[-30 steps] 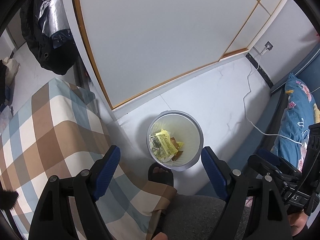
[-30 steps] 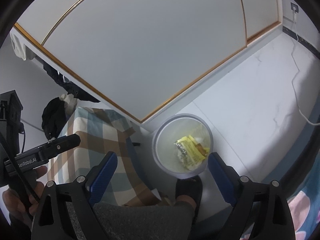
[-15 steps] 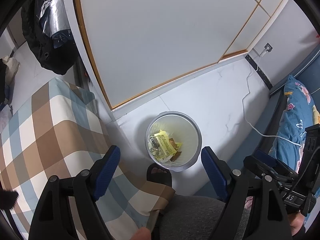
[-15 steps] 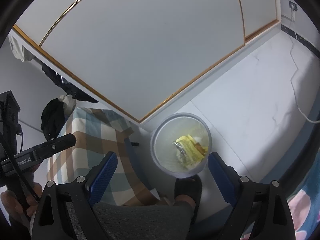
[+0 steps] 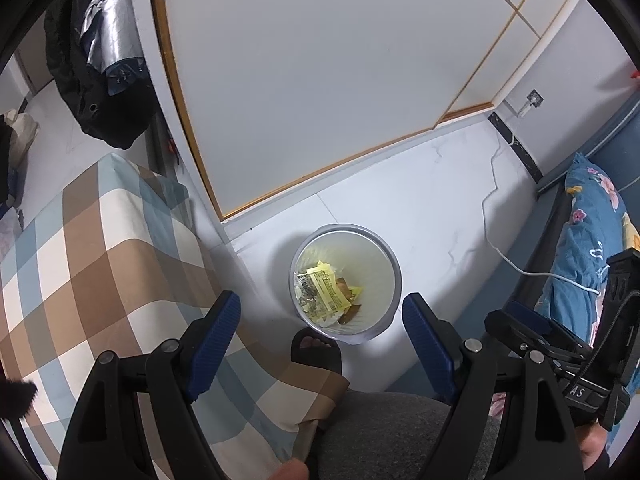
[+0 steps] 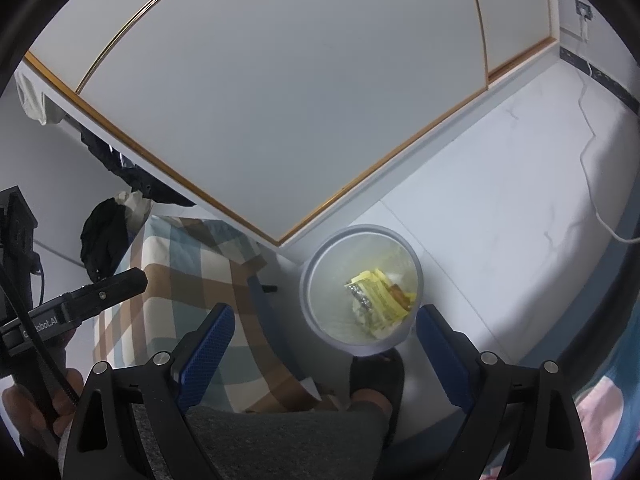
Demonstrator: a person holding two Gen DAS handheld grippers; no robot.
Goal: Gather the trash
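A round grey trash bin [image 5: 394, 276] [image 6: 316, 276] stands on the white floor below both grippers. Inside lie yellow wrappers [image 5: 326, 290] [image 6: 378, 292], a silvery packet and a brown scrap. My left gripper [image 5: 320, 328] hangs high over the bin's near side, open, with nothing between its blue pads [image 5: 214, 334]. My right gripper [image 6: 320, 340] is also open and empty, with the bin seen between its pads [image 6: 206, 346]. Each gripper shows in the other's view: the right one at the right edge [image 5: 560, 344], the left one at the left edge [image 6: 80, 304].
A checked cloth [image 5: 80, 256] covers a surface left of the bin. A person's slippered foot [image 5: 316, 346] and grey-trousered leg [image 5: 396, 432] are just in front of the bin. A white cabinet [image 5: 320, 60] rises behind, a white cable [image 5: 504, 248] crosses the floor, and floral bedding [image 5: 588, 248] lies right.
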